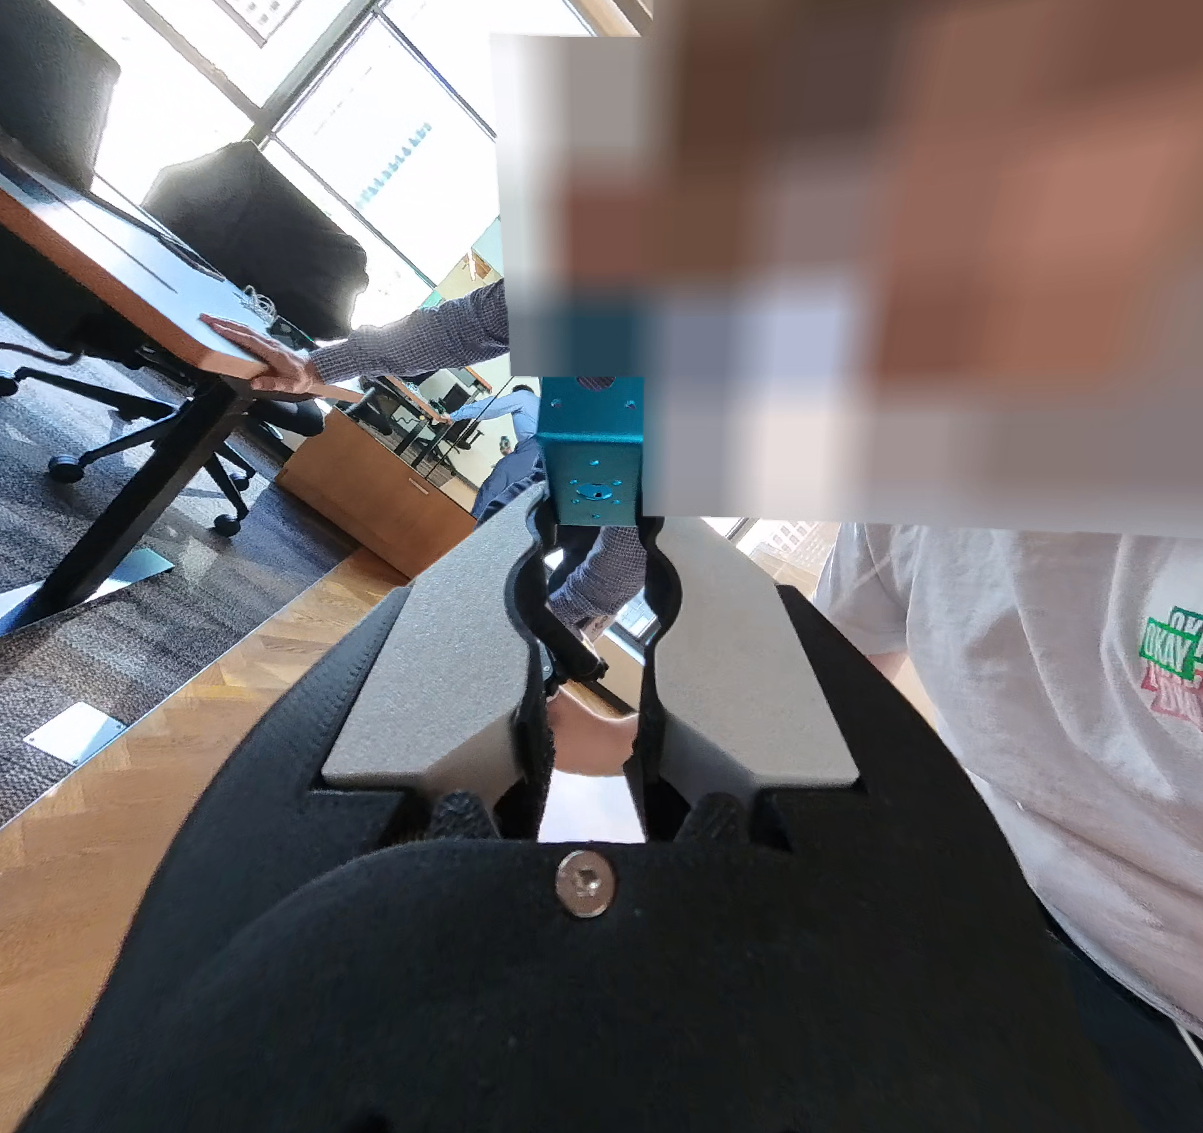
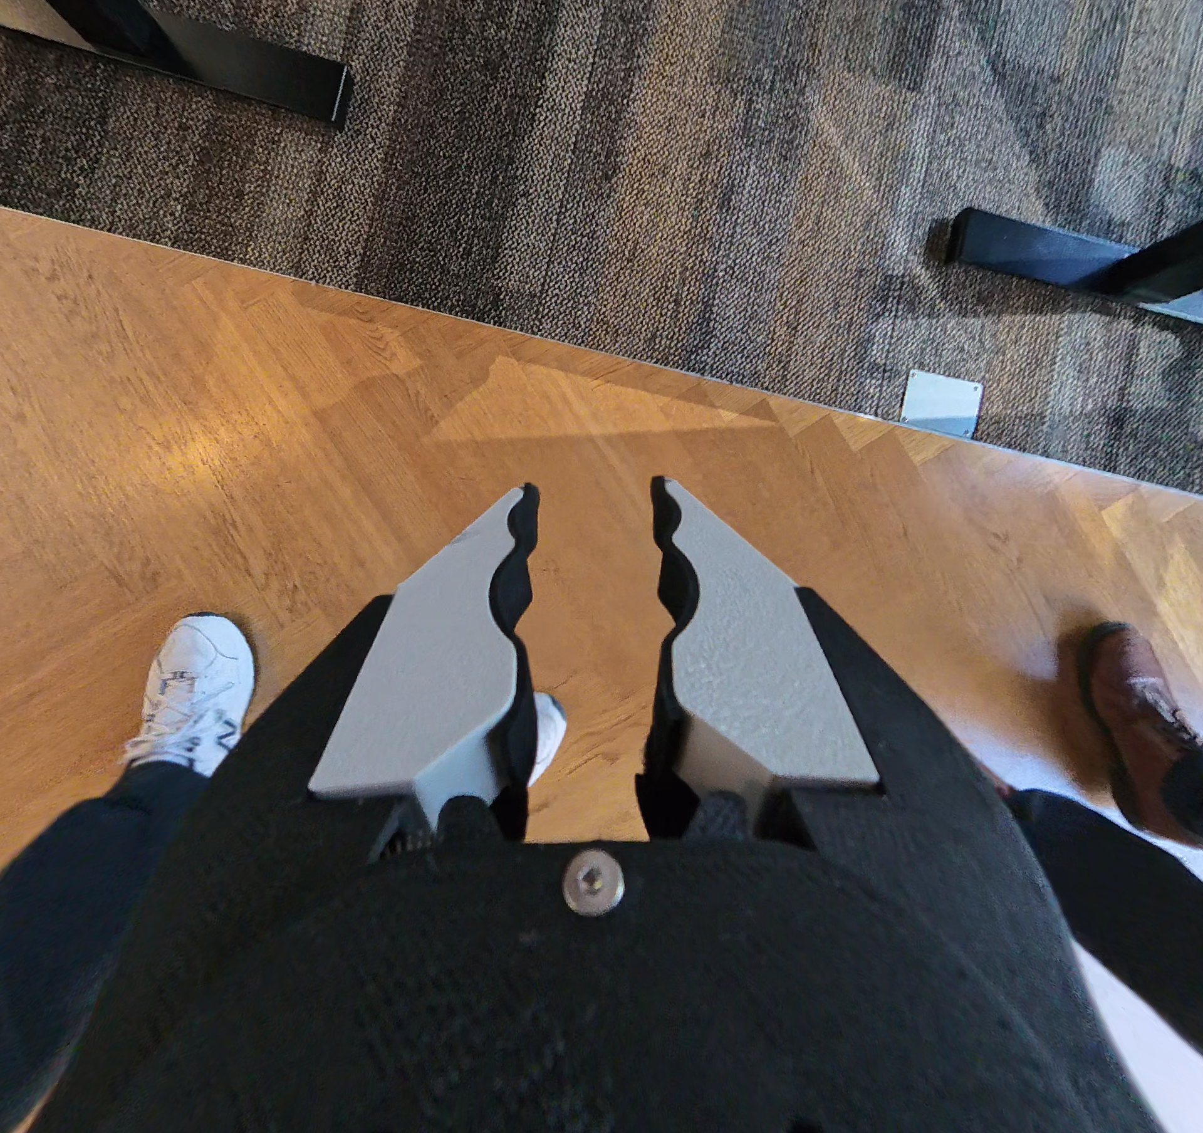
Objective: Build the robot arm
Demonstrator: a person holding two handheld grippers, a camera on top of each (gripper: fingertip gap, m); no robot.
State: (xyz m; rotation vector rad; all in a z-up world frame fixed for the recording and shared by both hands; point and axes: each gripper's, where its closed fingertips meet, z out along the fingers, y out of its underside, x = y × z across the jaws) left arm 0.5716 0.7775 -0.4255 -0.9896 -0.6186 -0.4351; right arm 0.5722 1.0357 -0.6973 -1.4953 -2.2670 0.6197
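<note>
The left gripper [image 1: 594,509] clamps a teal metal bracket [image 1: 591,450] at frame centre, held only by its lower end, so it could pivot or slip out. The right gripper [image 2: 594,490], jaws apart and empty, points at the wooden floor [image 2: 260,424] between shoes

Your left gripper [image 1: 595,509] and your right gripper [image 2: 594,496] look alike: a coarse black printed body with a single silver hex-socket screw [image 2: 593,882] at its centre, and two pale grey wedge fingers [image 2: 436,652] lined with wavy black pads [image 2: 517,581]. You wear dark trousers [image 2: 78,854] and white lace-up trainers [image 2: 198,688].
</note>
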